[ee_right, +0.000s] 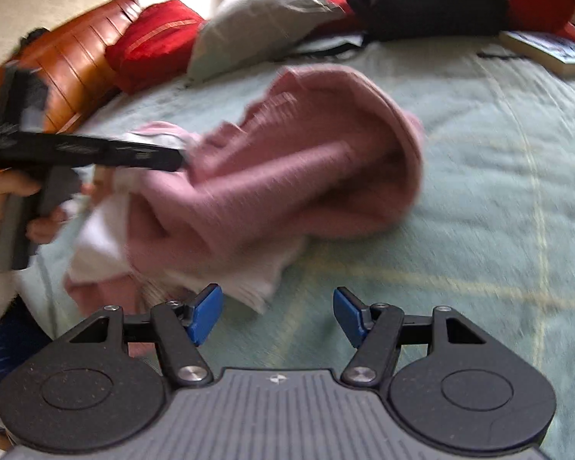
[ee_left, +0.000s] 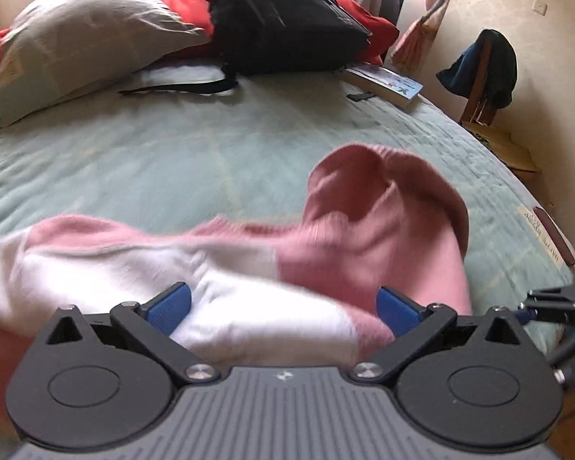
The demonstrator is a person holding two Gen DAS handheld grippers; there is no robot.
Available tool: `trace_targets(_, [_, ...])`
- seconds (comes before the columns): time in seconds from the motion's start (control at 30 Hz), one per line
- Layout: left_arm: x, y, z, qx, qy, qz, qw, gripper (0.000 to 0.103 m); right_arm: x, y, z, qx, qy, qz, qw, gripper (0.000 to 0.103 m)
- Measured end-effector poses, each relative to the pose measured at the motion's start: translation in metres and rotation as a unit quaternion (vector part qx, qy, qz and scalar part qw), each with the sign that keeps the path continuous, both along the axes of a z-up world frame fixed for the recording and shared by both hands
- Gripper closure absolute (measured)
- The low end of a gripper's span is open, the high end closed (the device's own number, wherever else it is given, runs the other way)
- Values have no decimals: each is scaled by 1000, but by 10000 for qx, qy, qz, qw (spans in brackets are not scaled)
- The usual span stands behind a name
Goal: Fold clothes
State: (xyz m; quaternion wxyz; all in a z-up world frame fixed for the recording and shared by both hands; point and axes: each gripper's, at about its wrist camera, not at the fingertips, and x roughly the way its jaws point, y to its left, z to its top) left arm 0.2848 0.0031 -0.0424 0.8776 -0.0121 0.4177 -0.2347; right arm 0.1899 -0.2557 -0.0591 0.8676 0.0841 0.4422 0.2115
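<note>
One pink-and-white garment (ee_right: pixel 272 176) lay bunched, not flat, on the green bedspread (ee_right: pixel 479 191), at twelve o'clock from my left gripper (ee_left: pixel 283 304), whose fingers were spread around white cloth. My right gripper (ee_right: pixel 278 316) gaped empty. Most folding remained, I judged.

A grey pillow (ee_left: pixel 84 34) and red cushions (ee_right: pixel 153 44) lie at the bed's (ee_left: pixel 172 161) head, a black backpack (ee_left: pixel 283 19) beside them, a book (ee_left: pixel 383 80) near the edge.

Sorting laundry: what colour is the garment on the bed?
Pink and white garment, clearest in the left wrist view.
</note>
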Motion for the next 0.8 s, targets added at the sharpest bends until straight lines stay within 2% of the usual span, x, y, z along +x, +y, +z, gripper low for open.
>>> trace_targets(0.17, [-17,21,0,-155,209,216,9994,1,-7,-6,-15,234,17,-204,9995,31])
trace_targets(0.33, [-28,27,11,-234,147,380,9989,1,-5,-16,-22,680,142,-417,9967,24])
trace_targets(0.4, [-36,29,18,-201,149,426,9988,1,-6,-19,-22,875,178,-382,9953,10])
trace_targets(0.47, [-48,32,24,-167,49,466,9988,1,-9,-14,-21,795,138,-235,9965,3])
trace_targets(0.67, [-80,48,41,-45,-146,544,9984,1,-19,-1,-12,272,-59,-55,9996,3])
trace_targets(0.73, [-86,49,46,59,-195,525,9984,1,-22,3,-8,90,-127,-27,9999,8])
trace_targets(0.8, [-89,47,50,143,-266,488,9984,1,-24,4,-3,-88,-218,-11,9997,19])
